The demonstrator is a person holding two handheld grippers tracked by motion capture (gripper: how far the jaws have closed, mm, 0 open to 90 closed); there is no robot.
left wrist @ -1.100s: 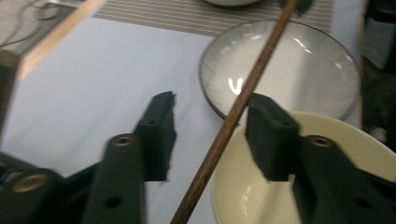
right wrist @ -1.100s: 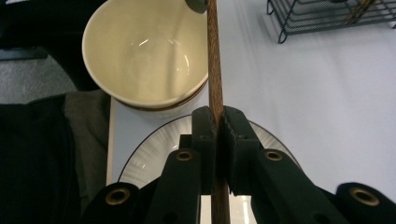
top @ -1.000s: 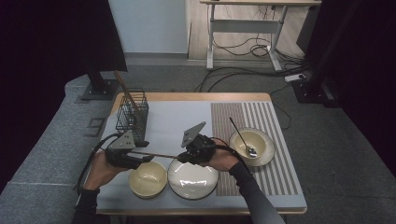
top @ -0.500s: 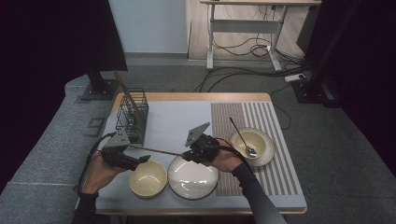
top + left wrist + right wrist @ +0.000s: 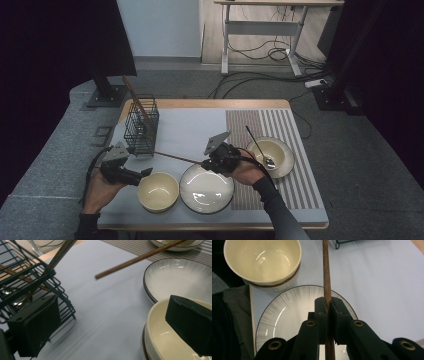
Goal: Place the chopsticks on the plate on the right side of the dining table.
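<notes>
The wooden chopstick (image 5: 177,158) ran nearly level above the tabletop (image 5: 190,127), one end clamped between the closed jaws of the right gripper (image 5: 327,305) over the white plate (image 5: 206,188), the free end pointing toward the wire basket (image 5: 141,124). The left gripper (image 5: 146,172) stood just short of that free end, apart from it, beside the cream bowl (image 5: 158,190); its jaws had just been opening and were wide apart with nothing between them.

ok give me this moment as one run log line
right gripper: shut on chopstick | left gripper: jaws just opened, nothing between | chopstick: above plate, tip toward wire basket | cream bowl: beside plate
</notes>
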